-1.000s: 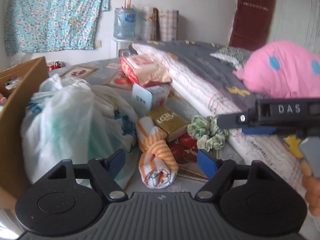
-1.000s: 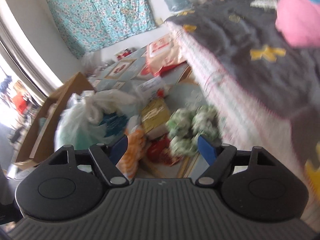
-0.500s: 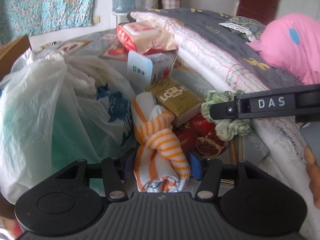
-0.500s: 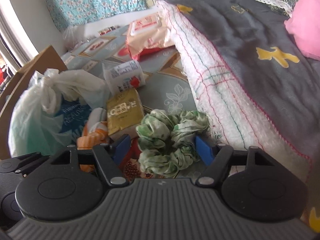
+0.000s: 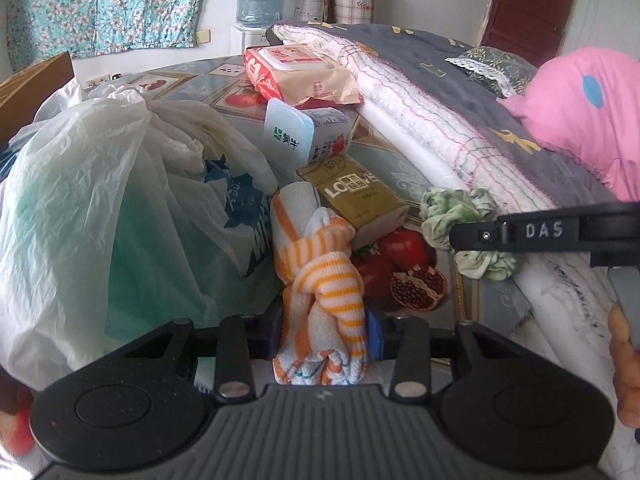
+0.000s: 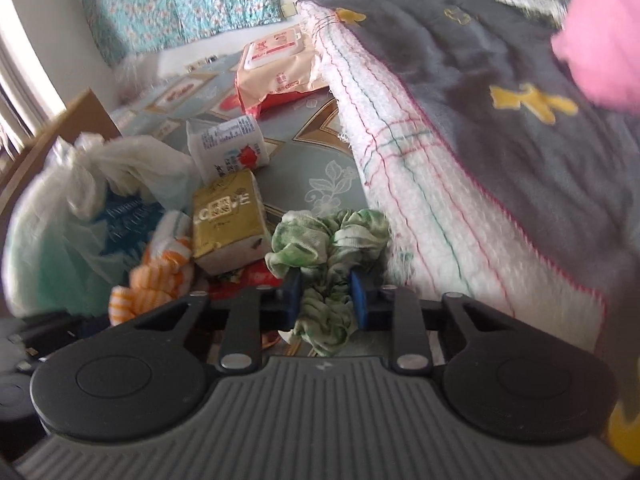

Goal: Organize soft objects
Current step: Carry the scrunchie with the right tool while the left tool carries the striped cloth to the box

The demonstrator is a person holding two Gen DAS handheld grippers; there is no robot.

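Observation:
An orange-and-white striped knotted cloth lies on the patterned table; my left gripper is shut on its near end. The cloth also shows at the left in the right wrist view. A green-and-white scrunchie lies beside the folded blanket; my right gripper is shut on its near part. In the left wrist view the scrunchie sits partly behind the right gripper's black body.
A tied white plastic bag fills the left. A gold tissue pack, a milk carton and a wet-wipe pack lie behind. A folded grey-and-white blanket with a pink plush is at the right. A cardboard box stands far left.
Both grippers moved forward and down onto their objects. The left jaws closed on the striped cloth and the right jaws closed on the scrunchie.

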